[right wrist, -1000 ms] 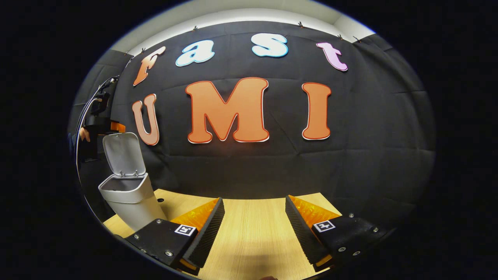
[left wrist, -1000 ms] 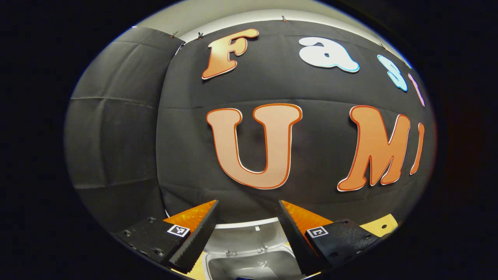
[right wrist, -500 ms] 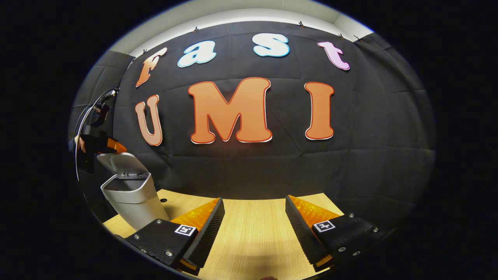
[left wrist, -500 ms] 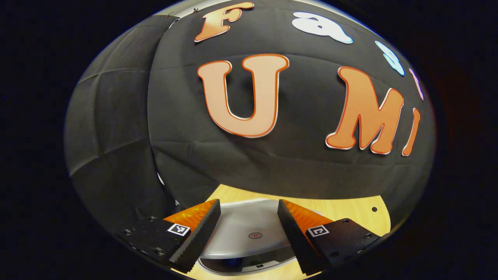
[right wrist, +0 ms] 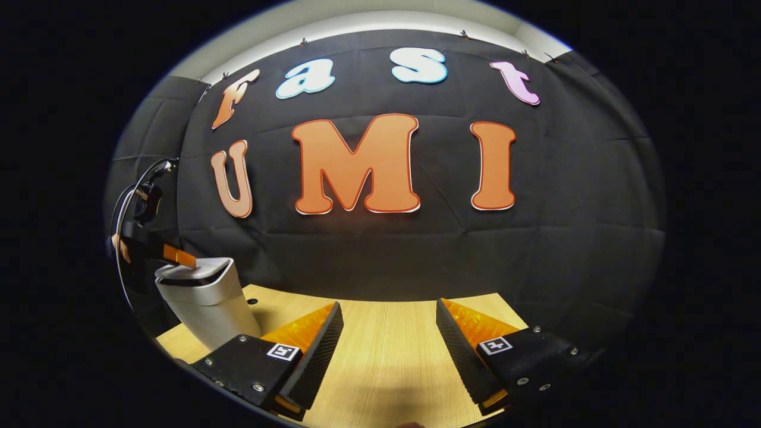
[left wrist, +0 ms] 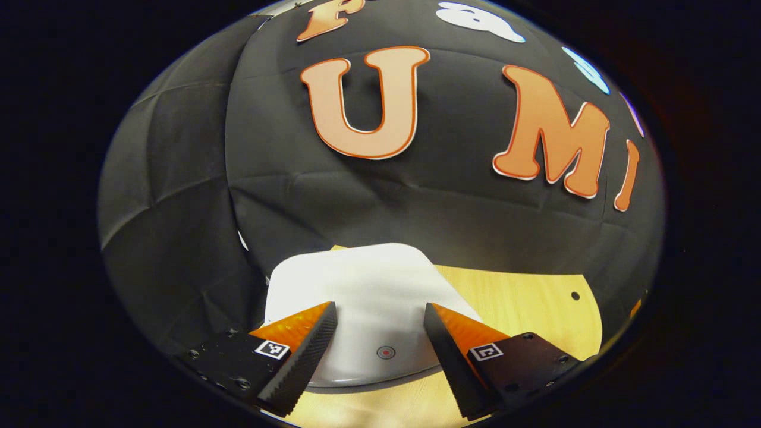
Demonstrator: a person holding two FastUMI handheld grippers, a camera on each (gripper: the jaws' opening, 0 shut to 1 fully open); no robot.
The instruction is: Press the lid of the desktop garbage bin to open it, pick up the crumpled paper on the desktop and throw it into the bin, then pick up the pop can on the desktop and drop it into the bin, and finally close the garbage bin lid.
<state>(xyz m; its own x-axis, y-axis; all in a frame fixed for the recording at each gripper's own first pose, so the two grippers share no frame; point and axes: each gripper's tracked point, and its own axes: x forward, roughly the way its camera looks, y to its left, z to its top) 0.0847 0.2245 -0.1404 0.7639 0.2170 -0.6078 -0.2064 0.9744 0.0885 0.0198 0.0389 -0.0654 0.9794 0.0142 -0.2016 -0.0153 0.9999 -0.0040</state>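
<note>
One garbage bin here, and its lid (left wrist: 357,291) is down flat: a smooth white plastic panel with rounded corners and a small round red-ringed button mark near its front edge. In the left gripper view that lid sits right under and just ahead of the left gripper (left wrist: 380,345), whose jaws are spread wide with nothing between them, one on either side of the button mark. Whether they touch the lid I cannot tell from this view. In the right gripper view the bin (right wrist: 205,303) stands far off to the left of the jaws, a single tapered grey body, narrower at the base, lid closed on top, with the other gripper resting at the lid's near edge and a bit of a hand (right wrist: 122,248) behind it.

The right gripper (right wrist: 389,342) hangs over bare counter (right wrist: 386,351), jaws wide apart, holding nothing. Two fingers on each gripper, with ridged, saw-toothed inner faces. The counter is pale wood grain, with one small dark hole just beside the bin's base.
</note>
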